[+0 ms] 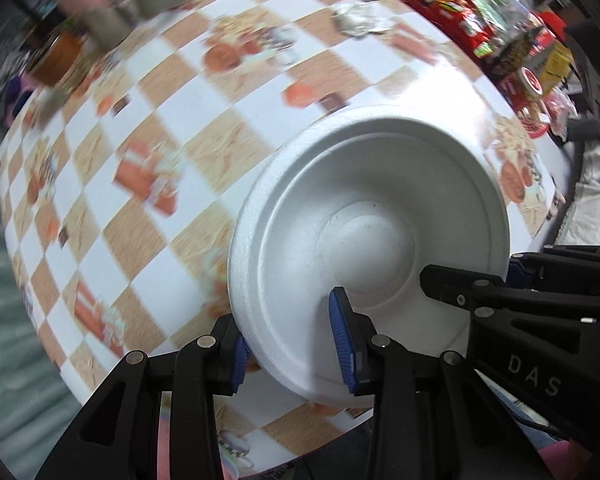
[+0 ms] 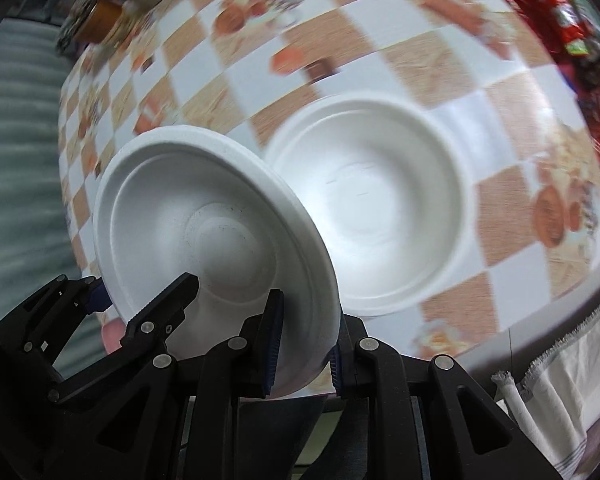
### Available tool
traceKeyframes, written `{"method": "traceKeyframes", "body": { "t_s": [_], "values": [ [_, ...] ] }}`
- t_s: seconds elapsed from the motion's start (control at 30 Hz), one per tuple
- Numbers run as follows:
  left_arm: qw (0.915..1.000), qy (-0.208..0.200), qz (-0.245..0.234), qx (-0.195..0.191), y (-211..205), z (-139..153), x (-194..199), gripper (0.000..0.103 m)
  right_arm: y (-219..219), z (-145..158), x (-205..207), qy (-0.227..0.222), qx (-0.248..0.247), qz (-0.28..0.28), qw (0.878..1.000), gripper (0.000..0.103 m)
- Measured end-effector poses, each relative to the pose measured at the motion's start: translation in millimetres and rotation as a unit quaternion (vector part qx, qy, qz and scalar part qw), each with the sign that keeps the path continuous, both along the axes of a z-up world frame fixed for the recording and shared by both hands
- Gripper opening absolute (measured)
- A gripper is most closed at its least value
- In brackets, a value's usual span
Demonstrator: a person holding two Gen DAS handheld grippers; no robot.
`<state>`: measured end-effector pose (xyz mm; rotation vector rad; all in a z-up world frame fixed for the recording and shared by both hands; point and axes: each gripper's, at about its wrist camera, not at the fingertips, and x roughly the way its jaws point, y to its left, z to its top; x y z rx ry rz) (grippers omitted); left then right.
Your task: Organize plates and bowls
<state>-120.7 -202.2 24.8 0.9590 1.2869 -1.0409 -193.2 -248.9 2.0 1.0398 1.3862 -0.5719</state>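
Observation:
A white foam bowl [image 1: 364, 240] is held tilted above the checkered table [image 1: 172, 112]. My left gripper [image 1: 296, 344] is shut on its near rim, one blue pad inside the bowl and one outside. My right gripper [image 2: 304, 344] is shut on the rim of the same bowl [image 2: 204, 224] from the other side; it shows at the right of the left wrist view [image 1: 480, 288]. A second white foam bowl [image 2: 376, 208] lies flat on the table just beyond the held one.
Snack packets and wrappers [image 1: 480, 28] crowd the table's far right. Jars and a cup [image 1: 72, 32] stand at the far left. A crumpled foil piece [image 1: 360, 20] lies on the cloth. A white towel [image 2: 560, 380] hangs at the right.

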Motion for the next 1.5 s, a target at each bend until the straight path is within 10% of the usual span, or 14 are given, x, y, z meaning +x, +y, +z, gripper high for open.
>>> {"method": "traceKeyframes", "body": {
  "t_s": [0.37,0.4,0.5,0.7,1.5],
  "values": [
    [0.9992,-0.004,-0.037,-0.016,-22.9,-8.2,-13.1,0.060,-46.3,-4.1,-33.4,0.013,-0.018,-0.047,0.999,0.023],
    [0.9992,-0.004,-0.035,-0.018,-22.2,-6.3,-10.6,0.070,-50.8,-2.9,-35.1,0.014,-0.021,-0.048,0.999,0.032],
    [0.9995,0.007,-0.027,-0.018,-16.8,0.5,-1.2,0.083,-57.4,1.5,-39.0,0.012,-0.031,-0.054,0.998,0.102],
    [0.9996,0.023,-0.010,0.015,9.3,3.6,19.3,0.102,-56.2,11.4,-45.5,0.027,-0.061,-0.030,0.997,0.102],
    [0.9968,0.067,0.042,-0.014,65.9,22.1,68.3,0.103,3.6,38.8,-10.6,0.057,-0.108,0.033,0.992,0.102]
  ]
}}
